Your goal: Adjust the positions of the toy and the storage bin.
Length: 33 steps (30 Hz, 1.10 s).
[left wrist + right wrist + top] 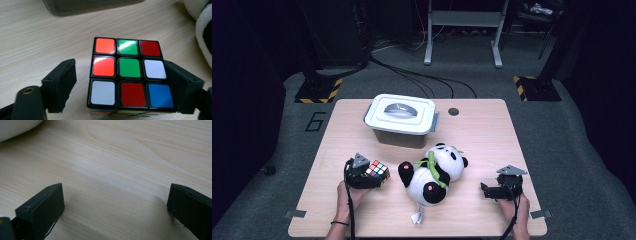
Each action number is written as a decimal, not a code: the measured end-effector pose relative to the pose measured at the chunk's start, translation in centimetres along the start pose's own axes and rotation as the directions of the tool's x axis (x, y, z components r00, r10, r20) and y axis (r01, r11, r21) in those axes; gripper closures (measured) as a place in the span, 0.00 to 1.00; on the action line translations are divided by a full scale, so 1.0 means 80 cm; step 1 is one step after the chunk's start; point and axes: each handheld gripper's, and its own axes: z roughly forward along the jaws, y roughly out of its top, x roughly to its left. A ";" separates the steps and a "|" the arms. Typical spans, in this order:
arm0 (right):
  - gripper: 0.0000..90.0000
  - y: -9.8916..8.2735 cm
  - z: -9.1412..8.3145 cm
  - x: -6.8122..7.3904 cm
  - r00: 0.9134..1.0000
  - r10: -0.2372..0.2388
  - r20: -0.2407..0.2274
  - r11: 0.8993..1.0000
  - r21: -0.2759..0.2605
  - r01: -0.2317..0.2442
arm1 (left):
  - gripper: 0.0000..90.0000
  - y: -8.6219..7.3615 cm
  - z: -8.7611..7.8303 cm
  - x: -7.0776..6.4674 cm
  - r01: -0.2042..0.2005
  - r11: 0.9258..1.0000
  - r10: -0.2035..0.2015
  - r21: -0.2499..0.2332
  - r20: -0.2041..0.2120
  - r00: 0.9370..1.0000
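Closest to my left gripper's camera sits the Rubik's cube (pixel 130 75), its top face showing orange, green, red, white and blue stickers. It rests on the wooden table (pixel 37 37), between the two black jaws of my left gripper (pixel 125 85). One jaw touches the cube's side; the other stands just off it with a narrow gap, so the cube is bracketed but not yet pinched.

From the high view, the cube (pixel 377 171) lies near the front left part of the table (pixel 482 135), with my left gripper (pixel 368 176) around it. Just beside the cube, toward the table's middle, a plush panda (pixel 434 172) lies on its back with a green strap across its belly. Beyond the cube, farther from me, stands a storage box with a white lid (pixel 401 120). Well apart from the cube, past the panda, my right gripper (pixel 488 191) rests low over bare wood, its jaws spread wide with nothing between them.
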 end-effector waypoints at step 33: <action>0.01 0.000 0.000 0.000 1.000 0.006 0.001 1.000 -0.003 -0.006 | 0.38 0.001 -0.029 0.010 0.007 0.999 -0.010 -0.033 -0.084 0.996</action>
